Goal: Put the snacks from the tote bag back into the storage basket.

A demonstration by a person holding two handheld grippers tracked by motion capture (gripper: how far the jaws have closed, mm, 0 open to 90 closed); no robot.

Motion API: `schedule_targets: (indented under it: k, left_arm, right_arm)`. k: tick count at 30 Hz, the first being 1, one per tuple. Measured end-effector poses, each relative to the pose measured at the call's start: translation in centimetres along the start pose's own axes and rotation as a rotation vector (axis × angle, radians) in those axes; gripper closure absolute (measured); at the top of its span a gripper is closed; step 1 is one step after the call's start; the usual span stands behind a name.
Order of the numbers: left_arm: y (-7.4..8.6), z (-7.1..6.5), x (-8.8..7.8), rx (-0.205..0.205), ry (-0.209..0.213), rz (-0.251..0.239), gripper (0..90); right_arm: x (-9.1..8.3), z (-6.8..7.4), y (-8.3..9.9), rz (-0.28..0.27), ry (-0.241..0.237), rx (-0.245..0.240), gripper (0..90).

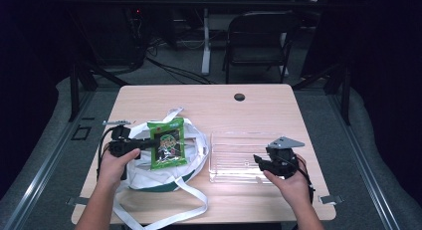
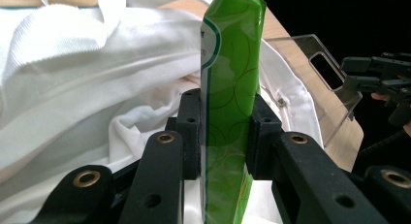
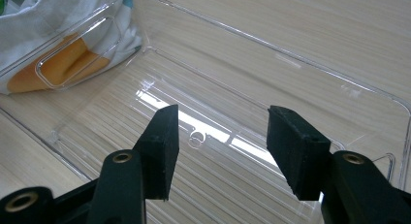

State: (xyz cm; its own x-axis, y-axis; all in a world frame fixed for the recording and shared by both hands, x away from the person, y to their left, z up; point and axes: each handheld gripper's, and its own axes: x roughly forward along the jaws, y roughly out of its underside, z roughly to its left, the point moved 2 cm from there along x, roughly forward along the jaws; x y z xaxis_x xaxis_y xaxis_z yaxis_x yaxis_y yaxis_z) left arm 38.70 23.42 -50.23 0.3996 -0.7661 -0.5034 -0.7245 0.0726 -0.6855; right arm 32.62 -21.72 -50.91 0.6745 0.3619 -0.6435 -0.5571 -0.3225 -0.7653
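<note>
Left gripper (image 1: 149, 143) jaws clamped on the green packet (image 1: 168, 143), left of centre in the high view, held over the white cloth bag (image 1: 164, 175). Right gripper (image 1: 259, 160) jaws wide apart, nothing between them, poised above the clear plastic tray (image 1: 234, 150) at centre right on the table (image 1: 249, 110).

No legible text or label, the green packet's (image 1: 168, 143) printed front too blurred to read
</note>
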Motion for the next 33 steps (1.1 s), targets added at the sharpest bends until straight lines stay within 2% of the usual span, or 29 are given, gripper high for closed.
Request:
schedule_targets:
  k: [13,22,33]
  left_arm:
    - [-0.3,-0.6,-0.5,0.054,-0.02,-0.066,72.3]
    - [-0.5,-1.4,-0.7,0.1,-0.022,-0.087,72.4]
    - [-0.8,-2.5,-0.7,0.146,-0.015,-0.114,72.5]
  right_arm:
    - [0.0,0.0,0.0,-0.003,0.0,-0.008,45.5]
    - [0.0,0.3,-0.1,-0.009,-0.002,-0.025,45.5]
    - [0.0,0.7,-0.1,-0.005,-0.016,-0.068,47.1]
